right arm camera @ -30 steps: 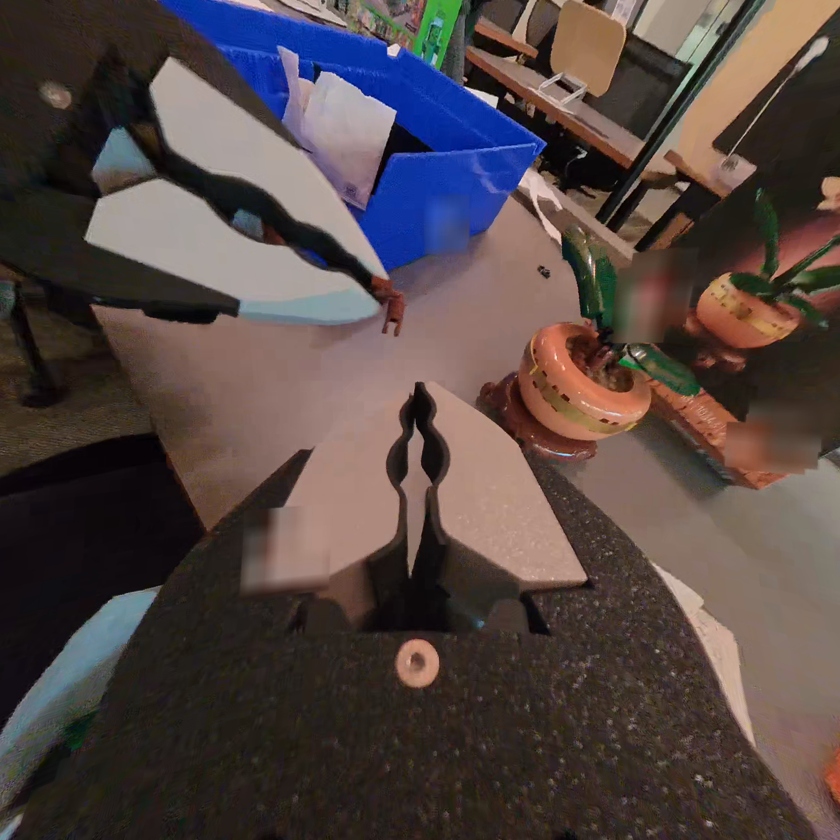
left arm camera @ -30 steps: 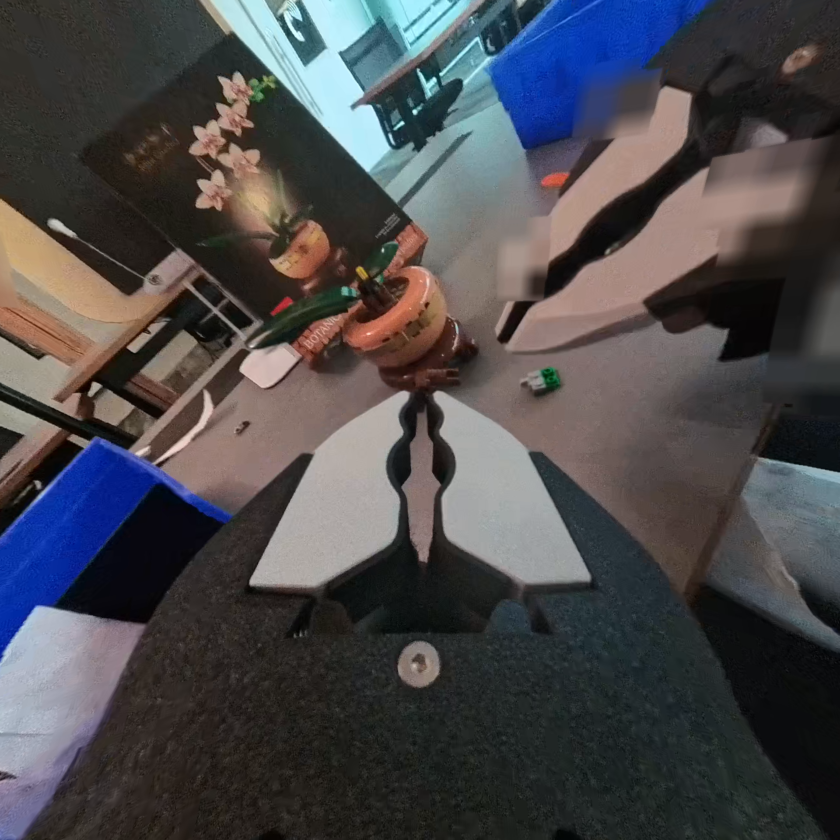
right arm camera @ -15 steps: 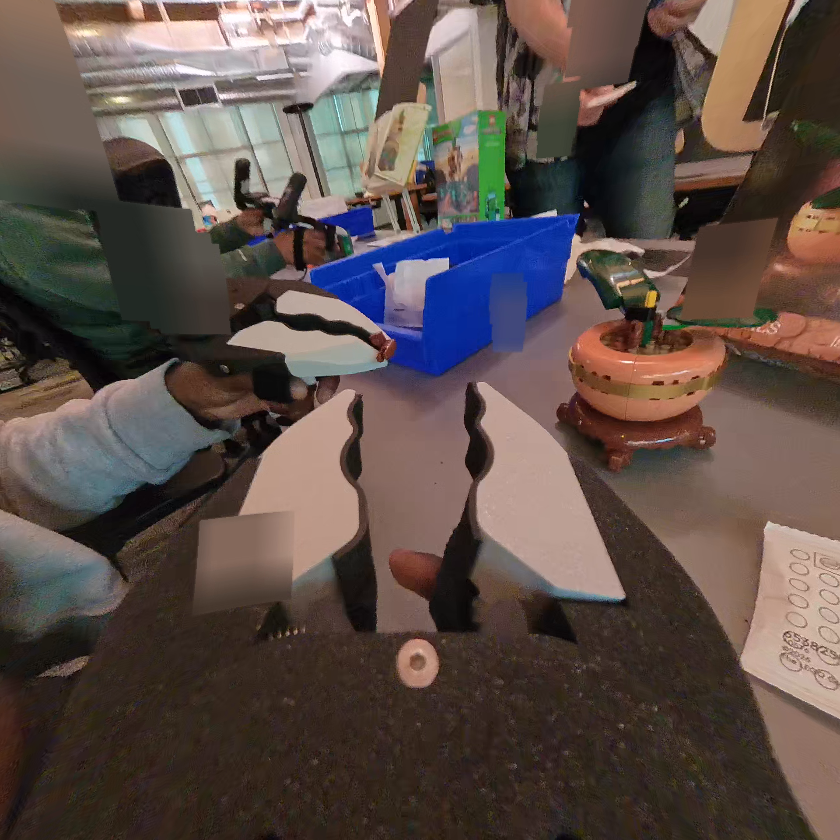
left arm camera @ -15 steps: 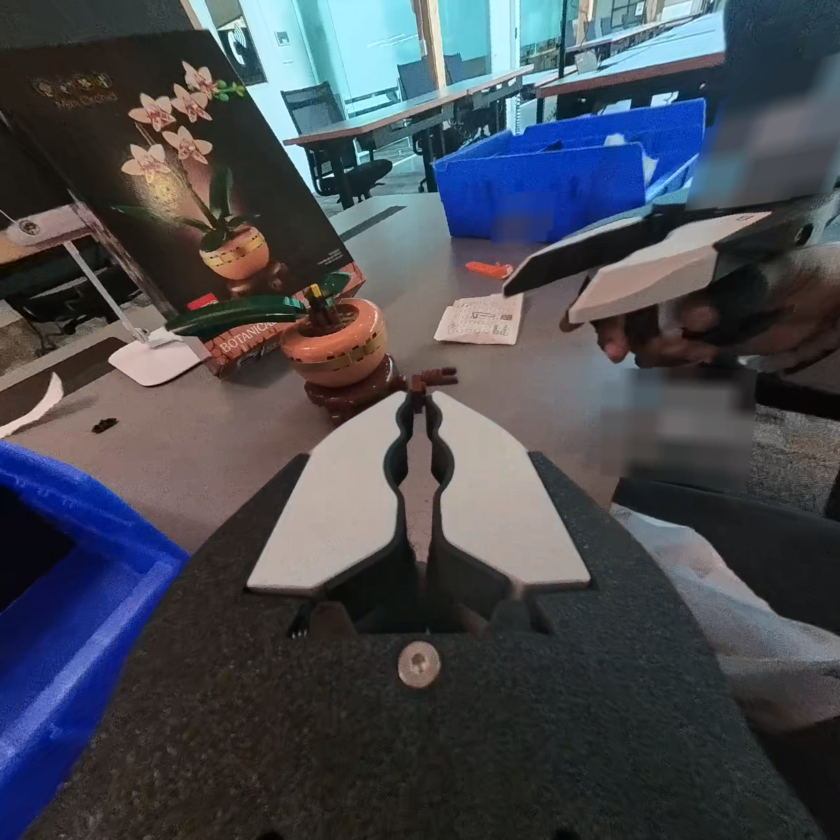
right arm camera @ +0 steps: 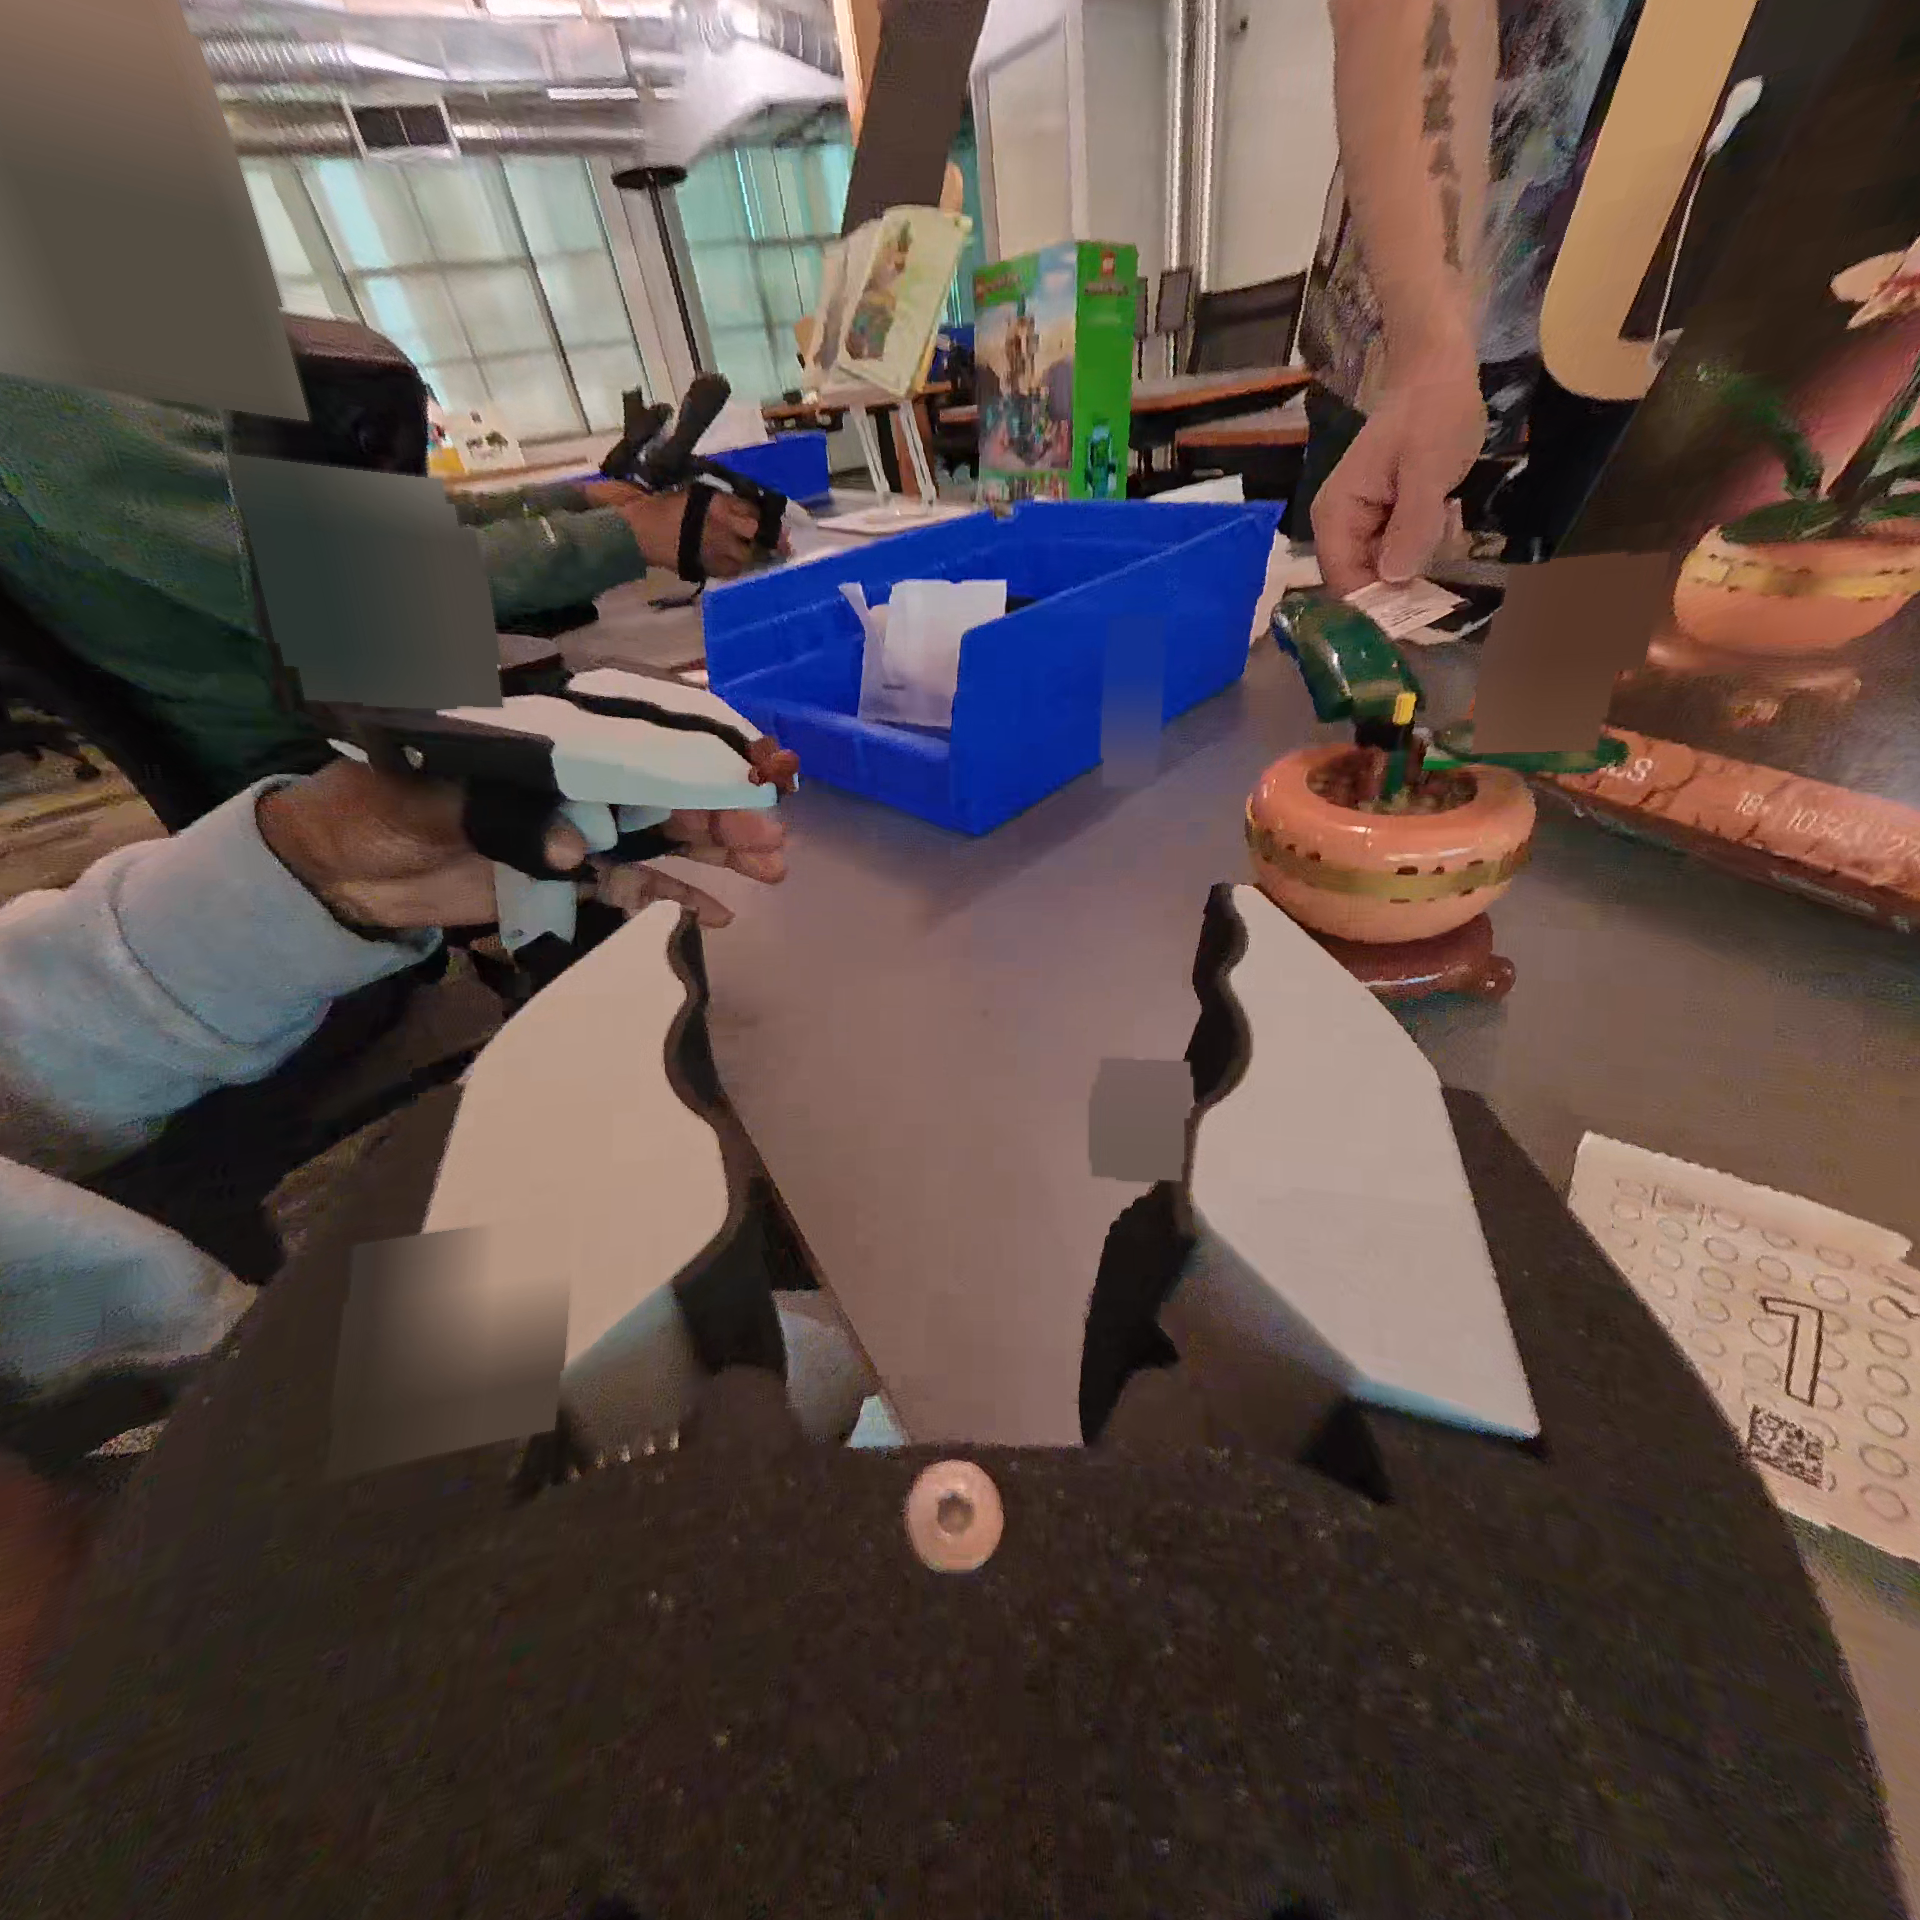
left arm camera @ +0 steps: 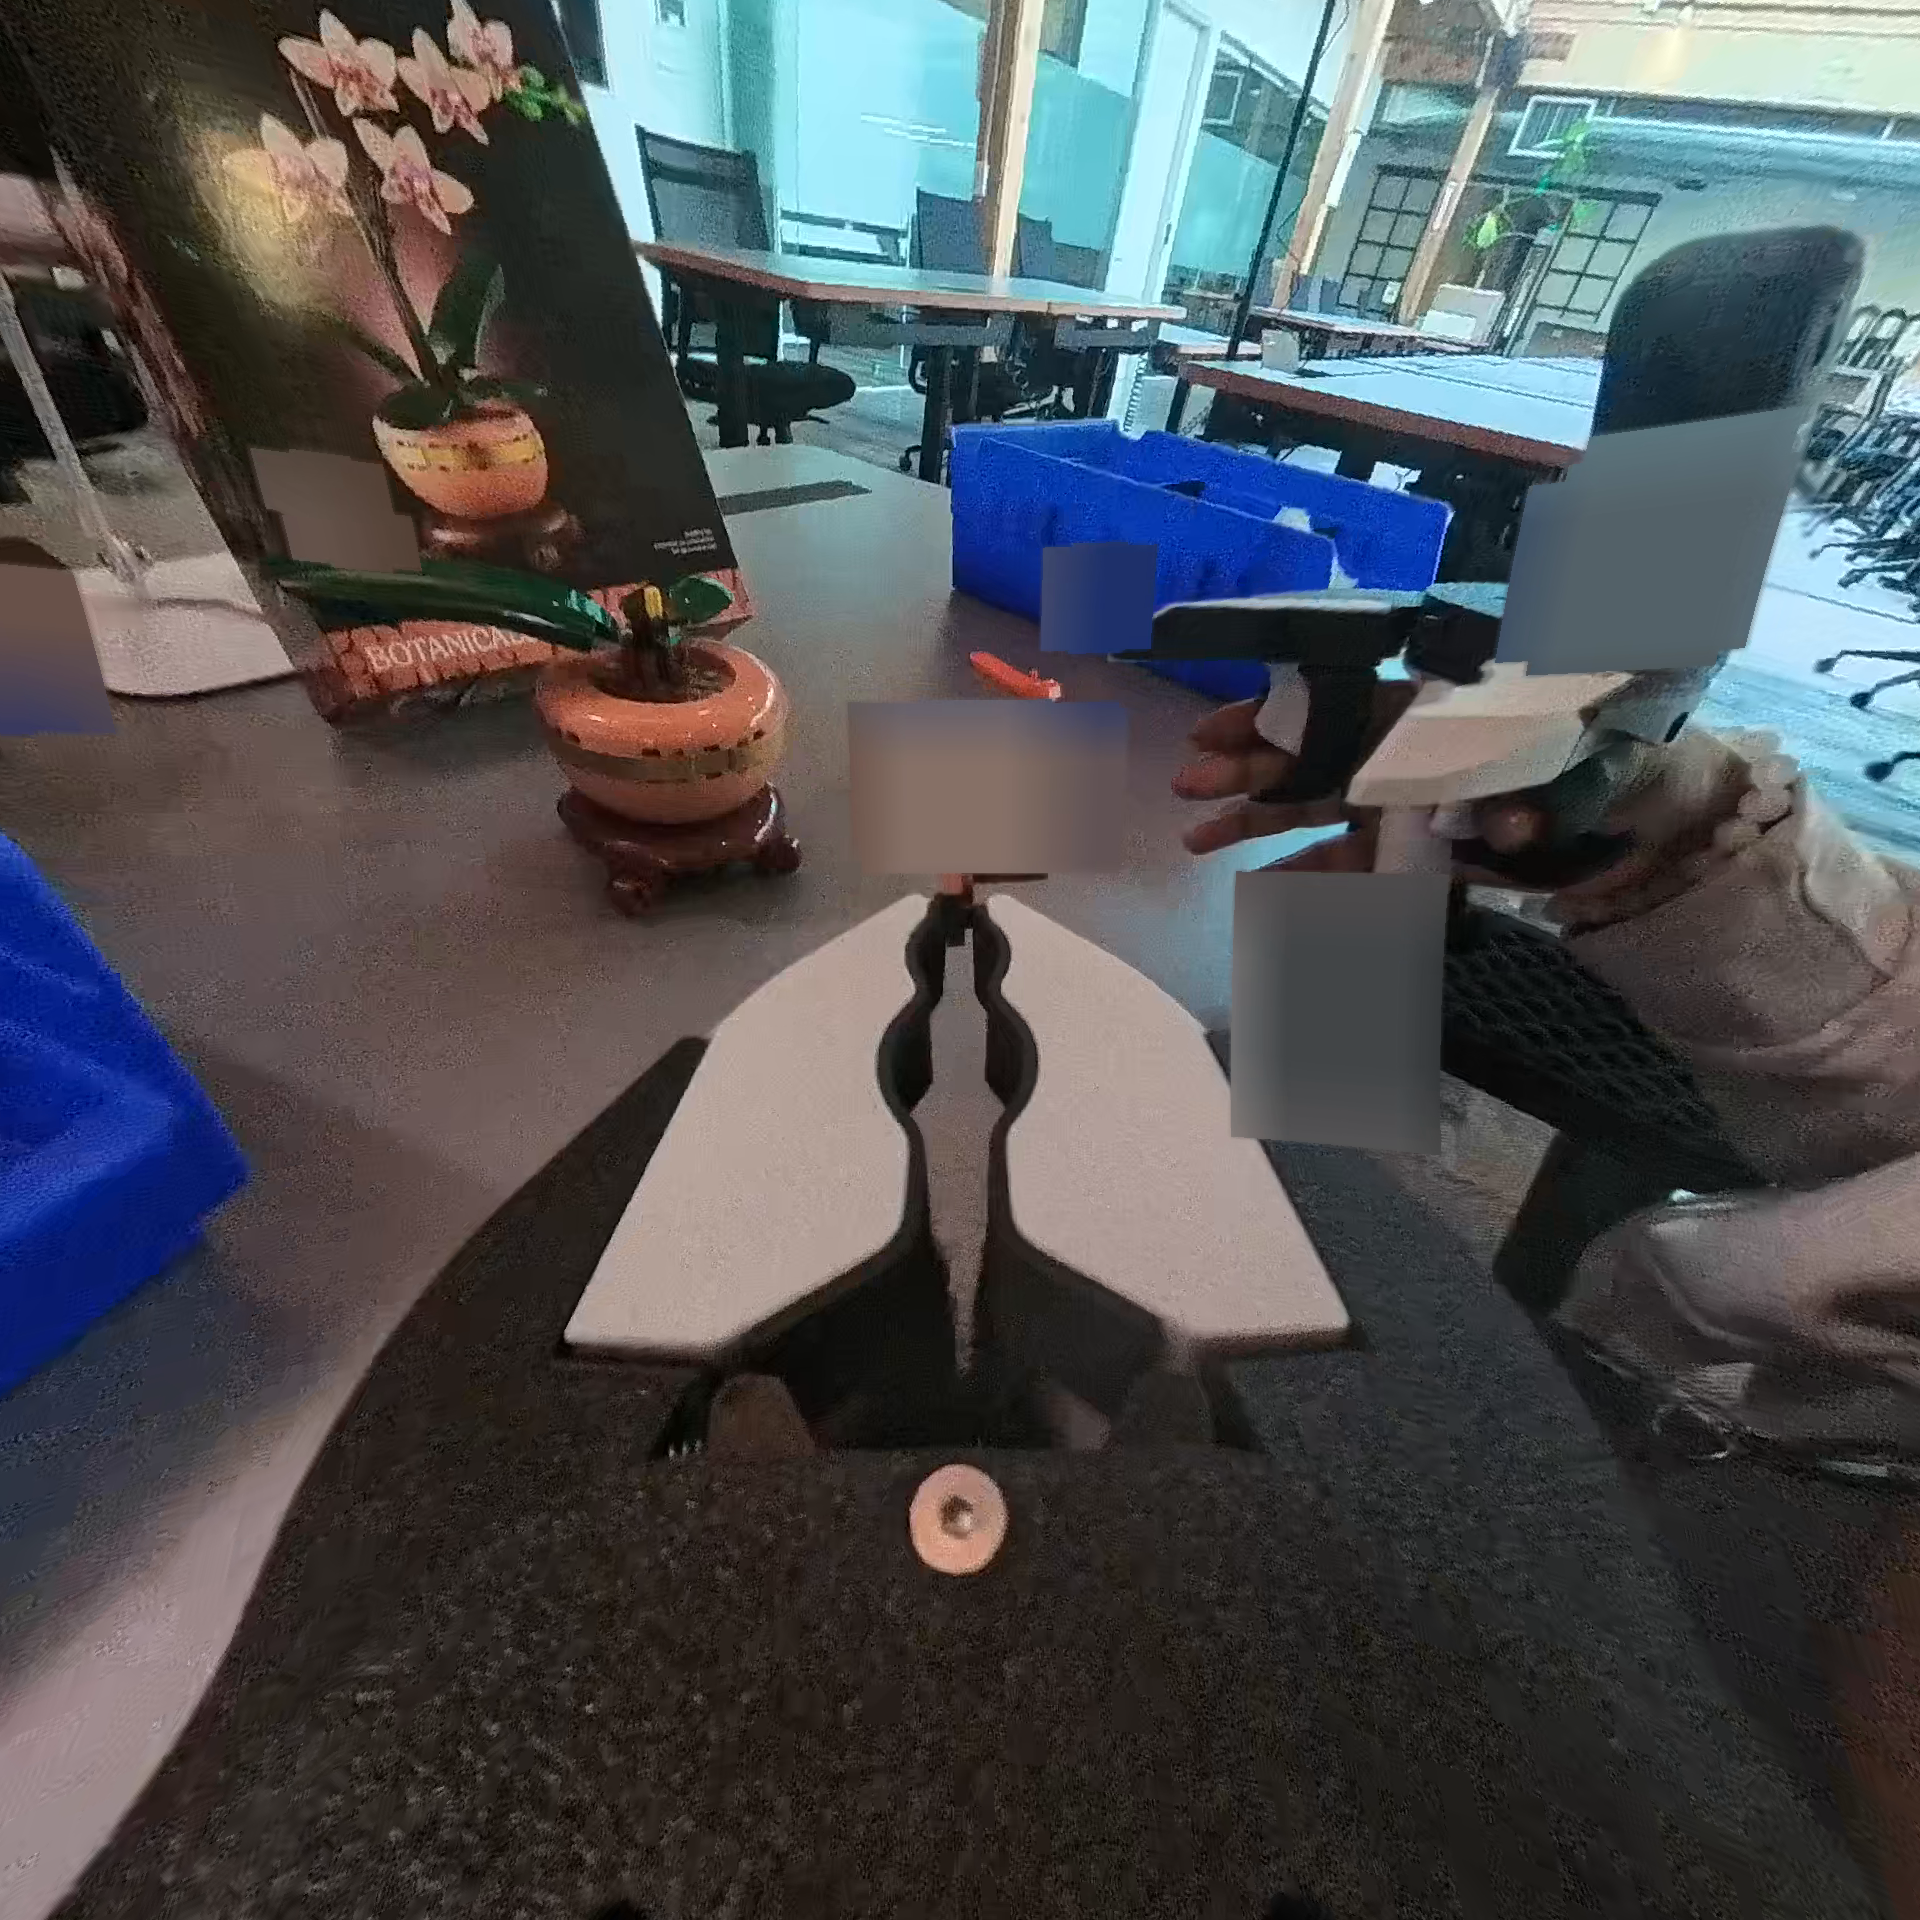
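Observation:
My left gripper (left arm camera: 956, 914) is shut on a small brown brick piece (left arm camera: 954, 891) pinched at its tips, held above the grey table (left arm camera: 416, 987). It also shows in the right wrist view (right arm camera: 764, 774), with the brown piece (right arm camera: 774, 764) sticking out of its tips. My right gripper (right arm camera: 948, 914) is wide open and empty above the table. A brick-built orange flower pot (left arm camera: 660, 727) with green leaves stands on a brown base, left of my left gripper. In the right wrist view the pot (right arm camera: 1387, 842) is just beyond the right finger.
A dark box with an orchid picture (left arm camera: 416, 312) leans behind the pot. A blue bin (right arm camera: 987, 675) holds white bags; another blue bin (left arm camera: 1195, 520) stands farther back. An orange piece (left arm camera: 1013, 675) and a printed paper bag (right arm camera: 1756, 1330) lie on the table. A person's hand (right arm camera: 1382, 499) hangs near the pot. There is about 9 cm between the tips of the two grippers. The pot (right arm camera: 1387, 842) lies around 12 cm away from my right fingertips.
My right gripper has opened wide from shut. Both grippers have tilted up to a more level view. My left gripper stays shut on the brown piece.

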The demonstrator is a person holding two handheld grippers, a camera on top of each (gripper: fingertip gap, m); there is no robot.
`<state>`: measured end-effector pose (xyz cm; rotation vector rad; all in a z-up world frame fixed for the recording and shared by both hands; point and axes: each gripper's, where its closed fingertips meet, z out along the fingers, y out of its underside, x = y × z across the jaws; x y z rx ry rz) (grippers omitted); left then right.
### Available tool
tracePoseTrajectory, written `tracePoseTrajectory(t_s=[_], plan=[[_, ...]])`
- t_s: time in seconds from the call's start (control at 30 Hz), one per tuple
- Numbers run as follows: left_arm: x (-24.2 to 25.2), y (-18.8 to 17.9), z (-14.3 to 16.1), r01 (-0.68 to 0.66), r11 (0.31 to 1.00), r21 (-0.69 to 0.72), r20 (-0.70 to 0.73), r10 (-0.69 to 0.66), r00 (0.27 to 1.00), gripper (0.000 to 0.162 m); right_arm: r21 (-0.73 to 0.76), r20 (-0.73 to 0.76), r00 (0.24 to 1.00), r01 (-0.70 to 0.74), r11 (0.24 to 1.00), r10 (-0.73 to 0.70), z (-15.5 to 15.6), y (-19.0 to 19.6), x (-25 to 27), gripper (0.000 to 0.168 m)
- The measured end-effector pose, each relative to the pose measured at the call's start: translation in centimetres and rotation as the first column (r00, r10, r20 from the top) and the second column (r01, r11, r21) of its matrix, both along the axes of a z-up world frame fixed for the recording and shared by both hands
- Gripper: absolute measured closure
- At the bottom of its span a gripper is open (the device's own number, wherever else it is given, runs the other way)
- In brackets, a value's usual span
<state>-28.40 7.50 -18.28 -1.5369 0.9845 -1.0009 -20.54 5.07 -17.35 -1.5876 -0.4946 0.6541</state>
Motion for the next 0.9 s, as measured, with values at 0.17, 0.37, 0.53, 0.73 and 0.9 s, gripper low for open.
tracePoseTrajectory(t_s=[0.17,0.37,0.53,0.73,0.9], plan=[[0.1,-2.2,-1.1,0.083,0.965,-0.25,0.091,-0.062,0.994,0.158,-0.062,0.1,0.995,0.012,0.998,-0.006,-2.5,-0.4,-1.2,0.086],[0.6,-5.1,-2.6,0.163,0.913,-0.375,0.132,-0.121,0.984,0.158,0.128,0.29,0.953,-0.128,0.984,0.086,-3.0,-2.7,-4.6,0.097],[0.7,-7.1,-3.9,0.178,0.923,-0.34,0.062,-0.167,0.984,0.158,0.352,0.493,0.868,-0.263,0.898,0.061,-2.7,-4.7,-6.2,0.132],[1.0,-7.3,-3.6,0.092,0.996,0.001,-0.104,-0.092,0.99,0.158,0.525,0.688,0.715,-0.372,0.766,-0.124,-3.0,-5.8,-7.2,0.136],[1.3,-7.8,-2.6,0.098,0.963,0.25,-0.195,-0.049,0.98,0.158,0.517,0.686,0.719,-0.374,0.77,-0.111,-3.3,-5.8,-7.4,0.14]])
